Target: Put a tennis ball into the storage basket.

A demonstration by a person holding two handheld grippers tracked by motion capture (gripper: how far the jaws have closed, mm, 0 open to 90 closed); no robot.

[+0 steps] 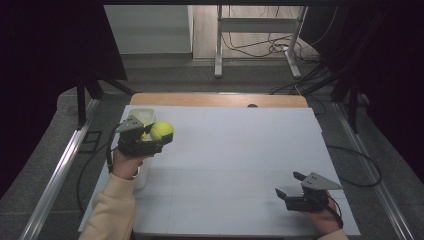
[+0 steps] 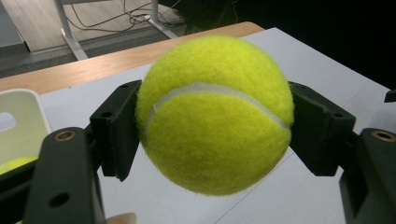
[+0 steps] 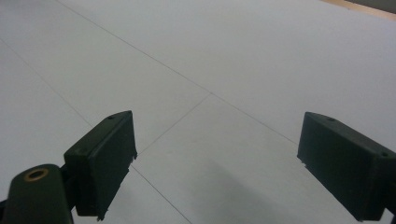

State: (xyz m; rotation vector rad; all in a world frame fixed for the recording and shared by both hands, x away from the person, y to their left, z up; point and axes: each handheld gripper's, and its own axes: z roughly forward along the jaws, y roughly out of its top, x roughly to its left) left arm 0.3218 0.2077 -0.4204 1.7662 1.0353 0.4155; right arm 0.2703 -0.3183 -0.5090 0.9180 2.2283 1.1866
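High view shows the broad white table sheet (image 1: 240, 165), then the pale plastic tub (image 1: 142, 116) at its far-left corner, just beside the left gripper (image 1: 161, 137), which clamps a fuzzy yellow tennis ball (image 1: 162, 131) above the sheet. Right gripper (image 1: 295, 185) rests near the front edge, jaws spread on nothing. Pressed only at its round sides, the ball could squirt out and roll off if the squeeze eases.

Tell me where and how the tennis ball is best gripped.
Grip the tennis ball across its widest middle, one pad on each opposite side, coming in level. It is round, so pads off the middle would likely slip toward one end. The left gripper already does this: its jaws press the ball's two flanks and hold it above the white table.
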